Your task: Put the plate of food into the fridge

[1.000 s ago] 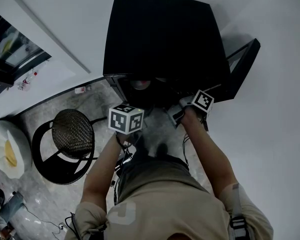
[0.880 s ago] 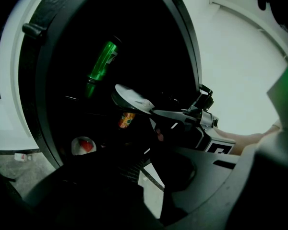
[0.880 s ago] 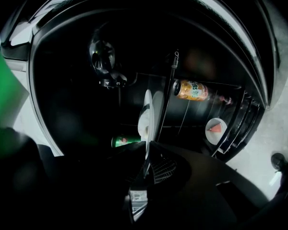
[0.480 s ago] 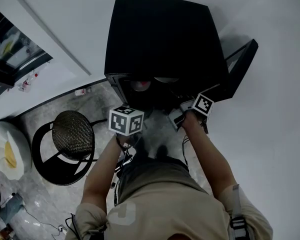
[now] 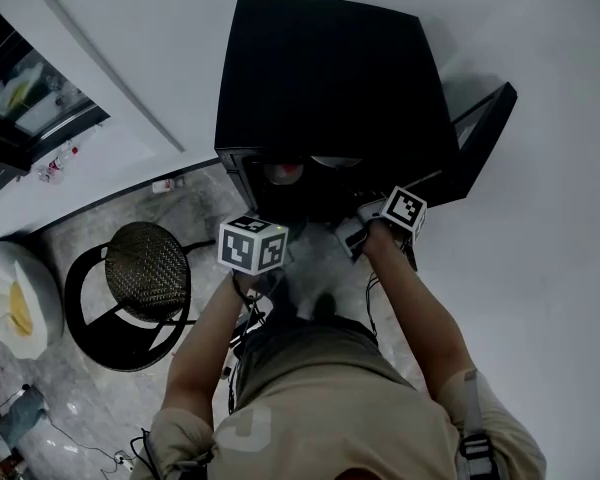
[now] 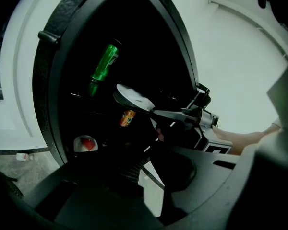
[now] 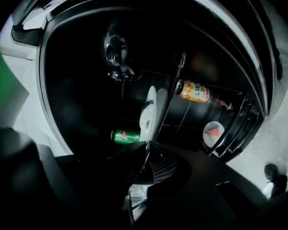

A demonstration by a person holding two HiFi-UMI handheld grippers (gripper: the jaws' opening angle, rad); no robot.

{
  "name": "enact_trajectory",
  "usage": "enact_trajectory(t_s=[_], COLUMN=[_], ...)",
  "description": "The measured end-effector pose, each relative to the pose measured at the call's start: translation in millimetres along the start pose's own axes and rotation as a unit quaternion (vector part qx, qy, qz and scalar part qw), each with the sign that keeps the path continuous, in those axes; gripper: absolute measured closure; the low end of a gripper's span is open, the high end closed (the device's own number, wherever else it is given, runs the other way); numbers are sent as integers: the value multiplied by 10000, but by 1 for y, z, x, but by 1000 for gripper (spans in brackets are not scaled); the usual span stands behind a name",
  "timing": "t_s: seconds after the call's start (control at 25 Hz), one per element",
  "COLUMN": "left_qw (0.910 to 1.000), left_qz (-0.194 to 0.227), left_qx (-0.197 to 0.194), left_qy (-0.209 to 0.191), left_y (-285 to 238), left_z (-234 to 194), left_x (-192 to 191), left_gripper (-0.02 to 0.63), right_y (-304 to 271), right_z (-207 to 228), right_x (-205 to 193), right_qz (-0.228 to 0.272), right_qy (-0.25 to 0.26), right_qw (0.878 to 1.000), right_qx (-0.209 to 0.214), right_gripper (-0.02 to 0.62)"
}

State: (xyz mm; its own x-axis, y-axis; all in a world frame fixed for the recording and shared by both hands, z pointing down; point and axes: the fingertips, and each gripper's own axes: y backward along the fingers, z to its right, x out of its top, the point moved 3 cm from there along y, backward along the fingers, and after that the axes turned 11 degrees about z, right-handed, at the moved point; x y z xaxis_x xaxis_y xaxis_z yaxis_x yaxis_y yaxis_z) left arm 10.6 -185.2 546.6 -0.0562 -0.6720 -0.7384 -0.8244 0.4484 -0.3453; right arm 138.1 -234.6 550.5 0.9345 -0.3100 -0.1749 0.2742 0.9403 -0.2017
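Two grippers reach toward the open front of the black fridge (image 5: 325,78) in the head view, where a person stands facing it. The fridge's door (image 5: 480,138) swings out at its right side. The left gripper (image 5: 255,245) hovers just before the opening, and the right gripper (image 5: 360,230) sits by the fridge's hinge side. A black stool (image 5: 145,268) stands on the floor to the left of the fridge. Something round and reddish shows just inside the fridge's mouth, too dim to name from here.

In the left gripper view, the left gripper (image 6: 156,164) points into the fridge (image 6: 62,32). Its fingers are drawn close together, with nothing seen between them. Inside the fridge, a green can (image 6: 103,63) stands high at the back and an orange can (image 6: 127,118) sits lower down. A small dish (image 6: 85,143) with a red piece rests near the fridge's bottom left. The white plate (image 6: 132,97) is already inside the fridge's mouth, and the right gripper (image 6: 182,115) clamps its edge from the right.

In the right gripper view, the picture is rolled, so the plate (image 7: 149,110) shows edge-on. The right gripper (image 7: 145,150) has its fingers pinched onto the plate's near rim. The plate is within the fridge's dark cavity, beside a wire shelf (image 7: 175,87). Past it lie the green can (image 7: 125,136), the orange can (image 7: 194,91) and the small dish (image 7: 213,131).
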Motion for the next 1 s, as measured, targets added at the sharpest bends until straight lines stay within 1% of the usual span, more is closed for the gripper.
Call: enact_trajectory(t_s=[0.2, 0.36, 0.48, 0.8, 0.92, 1.0], left_qw=[10000, 10000, 10000, 10000, 10000, 10000], left_qz=[-7, -10, -19, -18, -24, -19], left_qx=[-23, -37, -36, -51, -64, -72], left_qy=[7, 11, 7, 24, 27, 29], left_y=[0, 0, 1, -1, -2, -3], left_z=[-1, -2, -3, -4, -4, -3], left_x=[1, 2, 2, 3, 2, 2], left_gripper=[563, 564, 563, 563, 563, 563], right_y=[-4, -7, -10, -10, -12, -12], right_z=[-4, -6, -4, -7, -8, -8], right_x=[-1, -1, 1, -2, -1, -1], right_qz=[1, -20, -32, -36, -58, -70], right_qy=[93, 139, 166, 79, 183, 213], right_qw=[9999, 9999, 9998, 10000, 9998, 9997], right_qx=[38, -8, 68, 12, 110, 102], right_gripper=[565, 565, 565, 565, 565, 565])
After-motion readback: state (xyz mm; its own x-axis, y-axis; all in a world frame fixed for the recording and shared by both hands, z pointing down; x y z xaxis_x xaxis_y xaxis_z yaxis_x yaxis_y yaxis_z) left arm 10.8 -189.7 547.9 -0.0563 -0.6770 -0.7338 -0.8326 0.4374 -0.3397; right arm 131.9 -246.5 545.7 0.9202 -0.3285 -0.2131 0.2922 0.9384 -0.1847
